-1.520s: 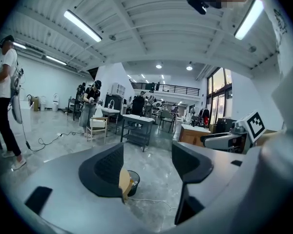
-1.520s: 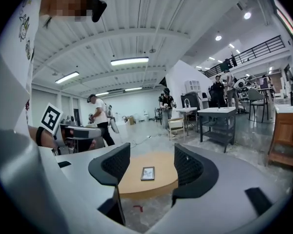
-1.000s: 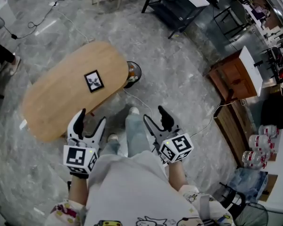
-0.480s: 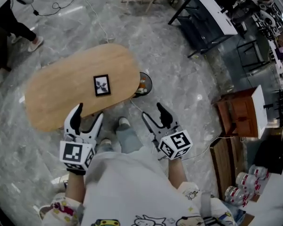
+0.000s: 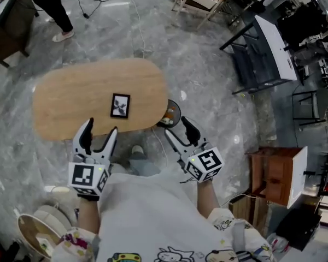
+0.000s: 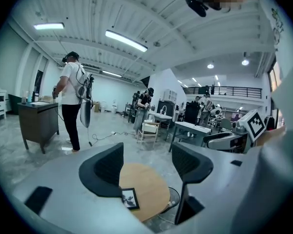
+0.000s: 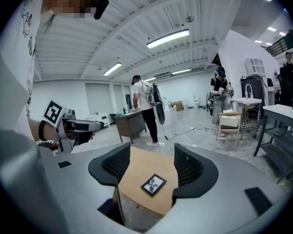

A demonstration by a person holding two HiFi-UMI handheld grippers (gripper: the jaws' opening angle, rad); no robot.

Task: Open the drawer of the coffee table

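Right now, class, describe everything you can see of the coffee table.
The coffee table has an oval, light wood-look top, level and bare but for a small black-framed picture lying flat near its middle. It stands on the grey marbled floor. No drawer shows from these views. The left gripper and right gripper, both open, hover short of it.

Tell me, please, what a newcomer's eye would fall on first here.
The oval wooden coffee table stands out on the marble floor, a black-framed picture lying on its top. Nearer the camera, the left tool and the right tool hover by its near edge, both open and empty.
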